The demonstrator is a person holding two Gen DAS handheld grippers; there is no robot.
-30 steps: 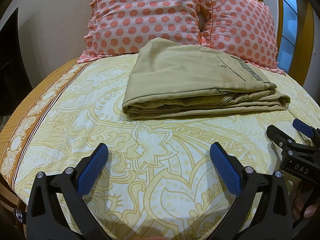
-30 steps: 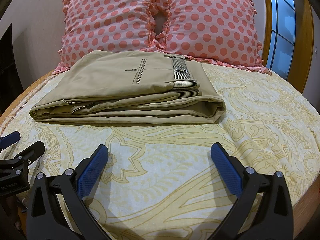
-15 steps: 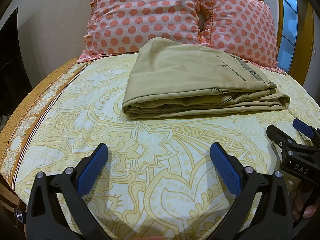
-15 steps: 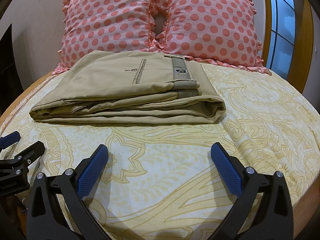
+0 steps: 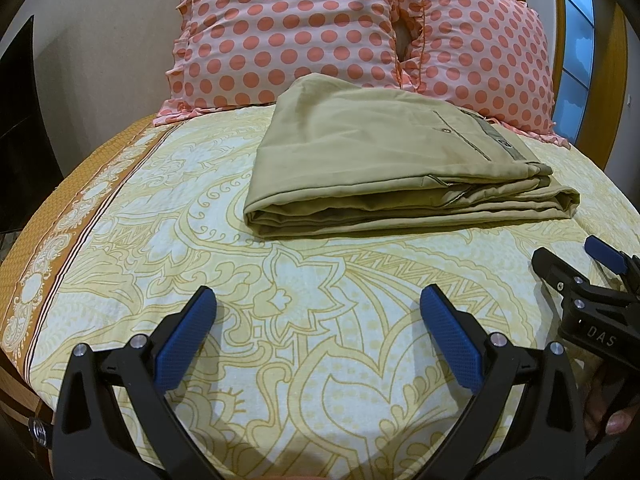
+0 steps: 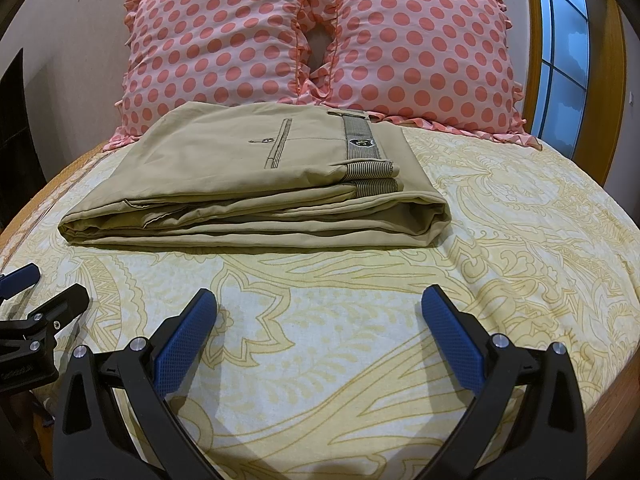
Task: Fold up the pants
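Observation:
The khaki pants [image 5: 384, 168] lie folded in a flat rectangular stack on the bed, in front of the pillows; in the right wrist view [image 6: 260, 192] the striped waistband and back pocket face up. My left gripper [image 5: 318, 304] is open and empty, hovering over the sheet well short of the pants. My right gripper [image 6: 319, 304] is open and empty too, at about the same distance from the stack. Each gripper shows at the edge of the other's view: the right gripper [image 5: 576, 256] and the left gripper [image 6: 48, 284].
Two pink polka-dot pillows [image 6: 320, 48] lean against the wall behind the pants. The yellow patterned bedsheet [image 5: 312, 360] has an orange border [image 5: 44, 248] at the left edge. A wooden-framed window [image 6: 560, 60] is at the right.

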